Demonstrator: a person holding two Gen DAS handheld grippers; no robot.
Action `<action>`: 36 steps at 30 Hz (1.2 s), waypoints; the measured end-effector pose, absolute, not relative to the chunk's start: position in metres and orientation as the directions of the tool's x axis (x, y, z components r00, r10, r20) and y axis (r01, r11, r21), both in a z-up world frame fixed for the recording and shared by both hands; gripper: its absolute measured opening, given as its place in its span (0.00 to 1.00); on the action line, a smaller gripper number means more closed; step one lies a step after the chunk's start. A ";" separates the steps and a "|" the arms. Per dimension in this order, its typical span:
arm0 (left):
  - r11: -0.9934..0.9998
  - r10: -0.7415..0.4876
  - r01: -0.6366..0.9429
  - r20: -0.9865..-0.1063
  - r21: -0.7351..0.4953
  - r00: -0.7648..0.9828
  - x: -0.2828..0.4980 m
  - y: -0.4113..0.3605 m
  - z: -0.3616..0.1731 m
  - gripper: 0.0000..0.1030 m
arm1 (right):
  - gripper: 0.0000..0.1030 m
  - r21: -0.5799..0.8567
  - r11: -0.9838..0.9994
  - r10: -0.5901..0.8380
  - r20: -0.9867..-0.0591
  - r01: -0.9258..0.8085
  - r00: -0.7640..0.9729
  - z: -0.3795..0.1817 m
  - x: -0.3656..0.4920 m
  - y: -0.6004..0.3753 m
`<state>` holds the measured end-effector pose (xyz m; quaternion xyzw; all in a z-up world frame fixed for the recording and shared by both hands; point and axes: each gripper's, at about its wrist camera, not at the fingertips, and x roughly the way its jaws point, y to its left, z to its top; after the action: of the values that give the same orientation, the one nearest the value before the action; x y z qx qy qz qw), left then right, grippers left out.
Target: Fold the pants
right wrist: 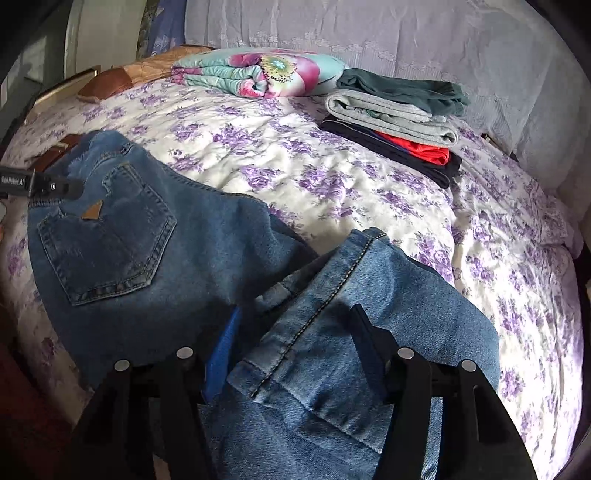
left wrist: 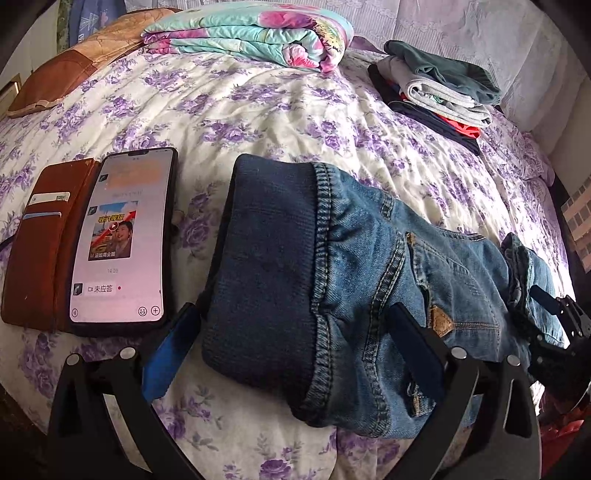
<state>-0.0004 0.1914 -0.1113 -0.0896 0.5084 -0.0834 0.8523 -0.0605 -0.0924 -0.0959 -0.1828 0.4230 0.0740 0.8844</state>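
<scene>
Blue jeans (left wrist: pixel 369 280) with a dark knit waistband lie on the floral bedspread (left wrist: pixel 258 110). In the left wrist view my left gripper (left wrist: pixel 295 332) is open, its fingers straddling the waistband end. In the right wrist view the jeans (right wrist: pixel 147 240) show a back pocket at left and the leg hems folded over near the camera. My right gripper (right wrist: pixel 295 332) is open, its fingers on either side of the hem end. The right gripper also shows at the right edge of the left wrist view (left wrist: pixel 554 332), and the left gripper at the left edge of the right wrist view (right wrist: pixel 40 186).
A phone (left wrist: pixel 122 240) in an open brown wallet case (left wrist: pixel 40 240) lies left of the jeans. A stack of folded clothes (left wrist: pixel 436 88) sits at the far right, a folded floral quilt (left wrist: pixel 251 33) and a brown pillow (left wrist: pixel 74 62) at the back.
</scene>
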 end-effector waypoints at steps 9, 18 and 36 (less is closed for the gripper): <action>0.970 -0.235 0.054 -0.853 -0.238 0.466 0.001 0.191 -0.113 0.95 | 0.57 -0.212 0.953 -0.031 -0.776 -0.214 0.630 -0.096 -0.051 -0.109; 0.970 -0.236 0.054 -0.852 -0.239 0.468 0.002 0.191 -0.114 0.95 | 0.30 -0.319 0.909 -0.069 -0.750 -0.269 0.658 -0.100 -0.052 -0.090; 0.970 -0.235 0.053 -0.854 -0.238 0.465 0.003 0.190 -0.116 0.96 | 0.46 0.285 0.903 0.393 -0.853 -0.322 0.345 -0.079 -0.091 -0.122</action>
<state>0.0032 0.1904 -0.1158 -0.0892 0.5103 -0.0845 0.8512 -0.0910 -0.1217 -0.0789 0.0332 0.5292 0.2182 0.8193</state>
